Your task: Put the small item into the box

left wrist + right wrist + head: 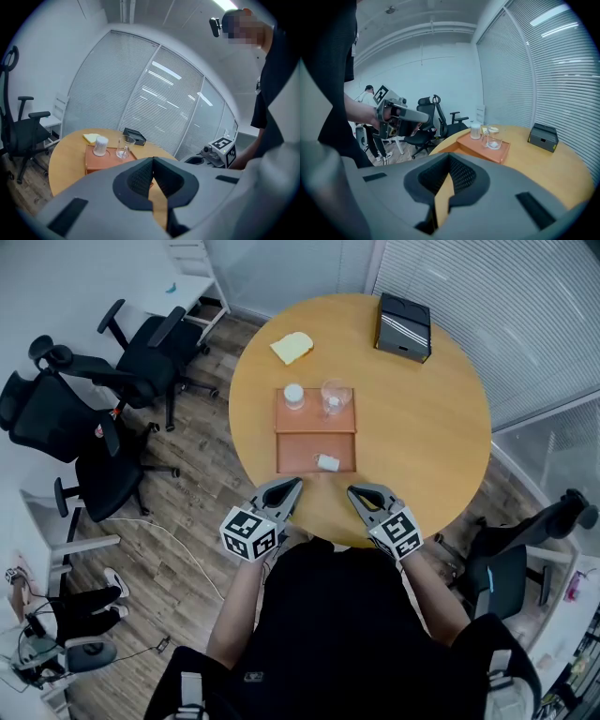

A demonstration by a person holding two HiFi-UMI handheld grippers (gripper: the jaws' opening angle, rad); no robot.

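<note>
On the round wooden table [427, 432] an orange tray [298, 448] lies flat, made of two halves set end to end. The small white item [328, 462] lies on its side in the near half, toward the right edge of that half. In the far half stand a white ribbed cylinder [294, 396] on the left and a clear glass [335, 397] just beside it on the right, the two apart from each other. A yellow sponge [292, 347] lies on the bare wood beyond the tray's far left corner, and a black box [403, 326] sits near the far right edge of the table, well apart from the tray and from the small white item. Both grippers hang at the table's near edge, side by side with a gap between them, each pointing toward the tray and tilted a little down. The left gripper [296, 482] has its jaws closed tip to tip with nothing between them; its own view shows only the wood of the table through the slit below the tips. The right gripper [352, 489] is likewise closed and empty, its tips meeting above a sliver of table edge. Neither gripper touches the tray or the small white item. Black office chairs [150, 345] stand on the wooden floor to the left of the table.
</note>
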